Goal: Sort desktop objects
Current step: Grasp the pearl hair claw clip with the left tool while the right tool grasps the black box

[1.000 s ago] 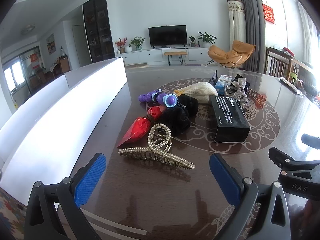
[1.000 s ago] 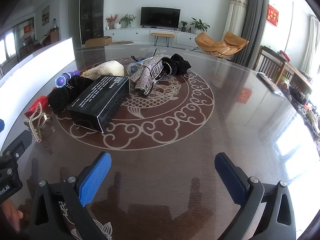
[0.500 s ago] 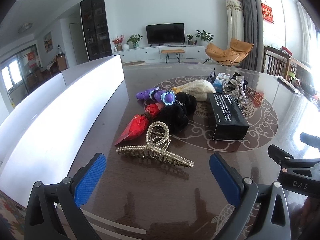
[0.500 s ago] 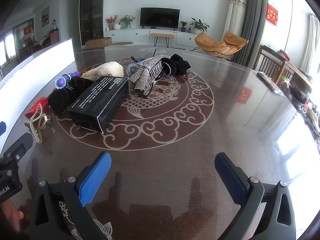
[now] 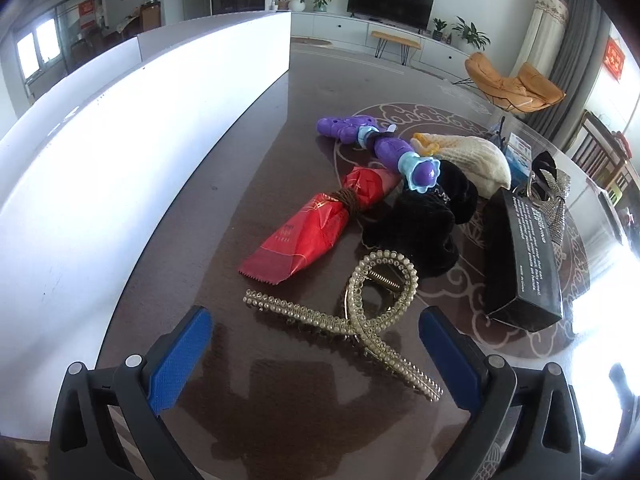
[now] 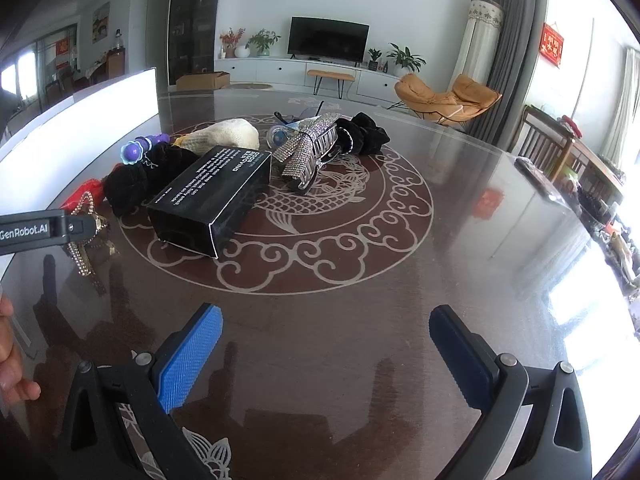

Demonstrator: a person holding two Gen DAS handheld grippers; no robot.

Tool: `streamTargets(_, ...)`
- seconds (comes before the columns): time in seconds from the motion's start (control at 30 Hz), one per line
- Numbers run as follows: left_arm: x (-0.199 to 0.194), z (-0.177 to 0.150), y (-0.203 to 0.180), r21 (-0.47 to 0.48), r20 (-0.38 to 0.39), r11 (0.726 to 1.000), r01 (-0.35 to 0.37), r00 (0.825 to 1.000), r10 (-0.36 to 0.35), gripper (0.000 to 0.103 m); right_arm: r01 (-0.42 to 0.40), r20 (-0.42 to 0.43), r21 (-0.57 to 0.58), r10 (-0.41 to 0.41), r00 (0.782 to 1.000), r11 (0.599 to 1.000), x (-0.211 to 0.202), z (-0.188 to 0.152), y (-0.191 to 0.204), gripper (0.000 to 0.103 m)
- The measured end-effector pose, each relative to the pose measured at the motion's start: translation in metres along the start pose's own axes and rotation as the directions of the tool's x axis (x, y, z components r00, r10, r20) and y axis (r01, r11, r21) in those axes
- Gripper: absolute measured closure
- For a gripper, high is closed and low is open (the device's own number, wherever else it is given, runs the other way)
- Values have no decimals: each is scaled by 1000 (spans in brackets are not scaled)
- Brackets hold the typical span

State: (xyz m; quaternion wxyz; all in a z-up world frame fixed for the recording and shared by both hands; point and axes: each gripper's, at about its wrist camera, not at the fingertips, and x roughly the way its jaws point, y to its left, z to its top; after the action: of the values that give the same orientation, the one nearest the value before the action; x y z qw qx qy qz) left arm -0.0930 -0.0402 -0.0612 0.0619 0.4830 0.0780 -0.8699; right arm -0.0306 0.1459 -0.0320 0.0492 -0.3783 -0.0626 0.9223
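The left gripper (image 5: 316,344) is wide apart and low over the table (image 5: 248,184), likely so its pads can slide around the pearl hair clip (image 5: 360,316) lying between them. The right gripper (image 6: 326,342) waits wide apart too, holding nothing.

table (image 6: 360,320): dark brown, glossy, pale swirly cloud ring with a fish drawn in the middle
hair claw (image 5: 360,312): gold, rows of tiny pearly beads
wrapper (image 5: 316,228): bright red, tied with brown cord
toy (image 5: 384,148): purple with light blue flower bits
scrunchie (image 5: 420,220): plain black, fuzzy
box (image 6: 212,200): black, white lettering
pouch (image 5: 472,160): cream knit, bit of yellow at one end
bow clip (image 6: 306,148): silver, sparkly rhinestones
gripper pads (image 6: 192,356): blue, dotted texture
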Motion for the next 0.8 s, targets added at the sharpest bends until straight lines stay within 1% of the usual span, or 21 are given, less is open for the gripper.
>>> streamTargets(0.03,5,0,1,1,-30,1000,-9,1000,9,0,2,2,-6,-2,1000,1000,0,0,1,0)
streamTargets(0.07,5,-2,0,14,-27,1000,-24,999,24,0,4,5,-12,-4,1000,1000,-1,0,2,0)
streamTargets(0.13,1,-10,3,34,-25,999,-23,999,24,0,1,2,-15,-1,1000,1000,0,-1,3,0)
streamTargets(0.23,-5,-24,8,93,-11,995,-39,999,40,0,-11,5,-7,12,1000,1000,-1,-1,2,0)
streamTargets(0.33,-8,-29,16,108,-4,994,-23,1000,24,0,-17,10,-1,17,1000,1000,-2,-1,0,0)
streamTargets(0.47,-2,-22,10,133,17,991,-7,1000,5,0,-19,11,3,19,1000,1000,-2,-1,-1,0)
streamTargets(0.57,3,-11,-4,201,22,979,34,999,-39,0,-22,11,4,22,1000,1000,-2,-1,0,0)
streamTargets(0.67,7,-2,-12,233,-4,971,56,998,-56,0,-23,13,7,23,1000,1000,-3,-1,-1,0)
streamTargets(0.73,8,3,-15,237,-57,969,61,997,-49,0,-23,12,7,23,1000,1000,-3,-1,-1,0)
streamTargets(0.77,7,3,-16,246,-74,966,74,996,-58,0,-23,11,7,23,1000,1000,-3,-1,-1,0)
streamTargets(0.8,4,2,-15,246,-72,964,97,994,-82,0,-22,12,7,22,1000,1000,-3,-1,-1,0)
